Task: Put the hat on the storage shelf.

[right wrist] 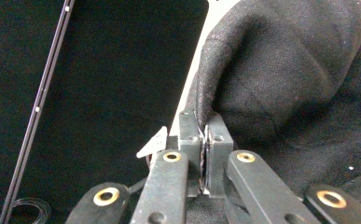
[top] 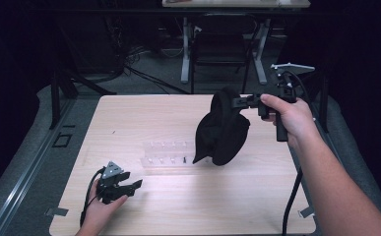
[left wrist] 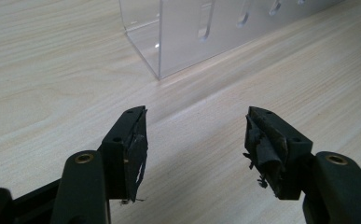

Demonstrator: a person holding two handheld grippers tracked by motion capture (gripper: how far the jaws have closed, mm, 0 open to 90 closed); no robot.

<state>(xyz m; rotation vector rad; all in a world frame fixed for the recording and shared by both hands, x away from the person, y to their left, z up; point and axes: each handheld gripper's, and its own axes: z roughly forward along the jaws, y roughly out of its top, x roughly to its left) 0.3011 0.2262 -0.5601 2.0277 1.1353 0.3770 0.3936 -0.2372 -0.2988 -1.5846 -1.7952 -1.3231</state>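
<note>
The right gripper (top: 238, 102) is held in the air above the far right part of the counter (top: 188, 206), and its fingers (right wrist: 190, 135) are clenched on the edge of a black cloth (top: 222, 129). In the right gripper view the two fingers press flat together with a thin fold of the dark knit fabric pinched between them, the bulk of the cloth bulging up to the right. From the high view the cloth hangs down from that grip in a loose, rounded bundle, its lowest point dangling just over the right end of a clear acrylic rack (top: 166, 153) that lies in the middle of the counter; whether it touches the rack cannot be told. The left gripper (top: 127, 186) rests low on the counter, near the rack's left end and on the person's side of it. Its fingers (left wrist: 134, 144) are released, spread wide apart with bare wood between them, and the rack's corner (left wrist: 157, 70) stands just beyond them.
</note>
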